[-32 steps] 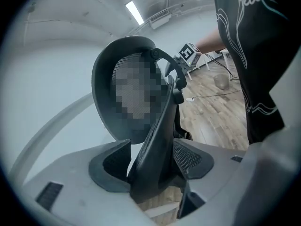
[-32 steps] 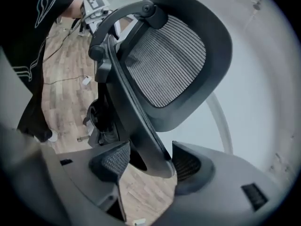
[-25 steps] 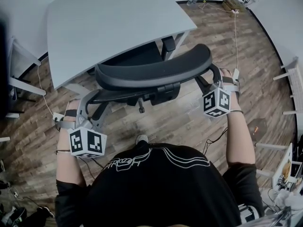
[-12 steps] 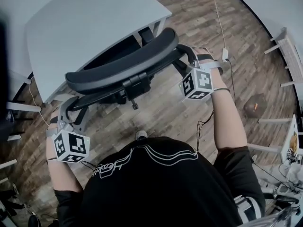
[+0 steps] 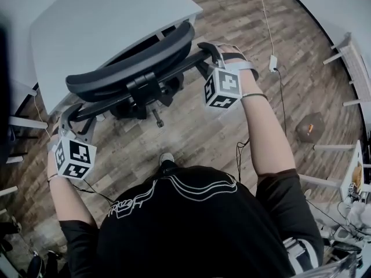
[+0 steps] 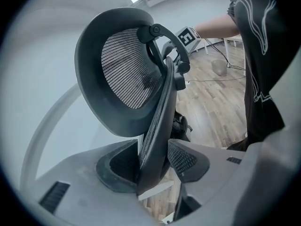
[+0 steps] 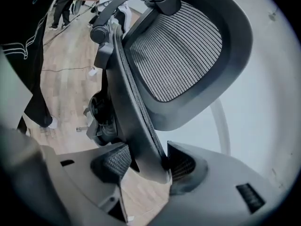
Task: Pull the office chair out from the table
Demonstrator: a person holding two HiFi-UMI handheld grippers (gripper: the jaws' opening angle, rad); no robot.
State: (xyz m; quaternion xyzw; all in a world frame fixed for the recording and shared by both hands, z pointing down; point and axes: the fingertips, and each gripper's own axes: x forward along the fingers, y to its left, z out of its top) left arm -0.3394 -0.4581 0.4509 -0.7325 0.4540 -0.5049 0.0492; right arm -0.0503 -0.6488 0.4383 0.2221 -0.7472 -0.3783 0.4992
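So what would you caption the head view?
From above: left tool and right tool clamp the office chair by its backrest beside the table; the left's jaws just eased, the right's tightened.

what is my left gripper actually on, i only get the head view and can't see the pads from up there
Observer: The left gripper has the side edge of the chair's backrest between its pads, both touching it; its jaws have just eased open a little.
Operator: and the right one
Observer: The right gripper grips the backrest's opposite edge; its jaws have just been closing on it.
Operator: what's the dark curved thing past my hands
Observer: The headrest, mesh-faced, joined to the backrest by a curved bracket.
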